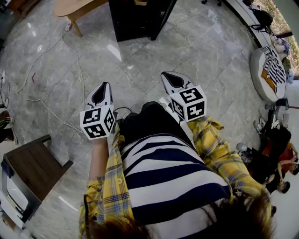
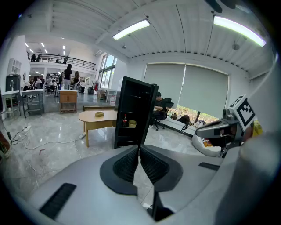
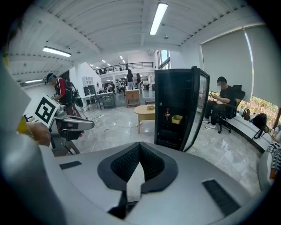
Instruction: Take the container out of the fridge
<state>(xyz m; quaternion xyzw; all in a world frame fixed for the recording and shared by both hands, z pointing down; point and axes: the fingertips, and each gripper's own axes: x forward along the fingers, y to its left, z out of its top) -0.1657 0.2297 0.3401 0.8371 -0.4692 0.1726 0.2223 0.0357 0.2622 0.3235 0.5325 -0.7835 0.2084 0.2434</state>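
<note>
The black fridge [image 1: 140, 18] stands a few steps ahead on the marble floor with its glass door [image 3: 196, 110] swung open. On a shelf inside sits a small yellow container [image 3: 177, 118], with a red bottle [image 3: 167, 115] just left of it. Both also show in the left gripper view: container [image 2: 132, 123], bottle [image 2: 125, 119]. My left gripper [image 1: 104, 84] and right gripper [image 1: 164, 73] are held in front of the person's body, well short of the fridge. Each is shut with its tips touching and nothing between them: left gripper [image 2: 139, 146], right gripper [image 3: 140, 143].
A light wooden table [image 1: 74, 9] stands left of the fridge, and cables [image 1: 46, 70] trail over the floor on the left. A dark wooden stool [image 1: 32, 168] is near left. A beanbag [image 1: 271, 70] lies at right. A seated person [image 3: 224, 105] is beyond the fridge door.
</note>
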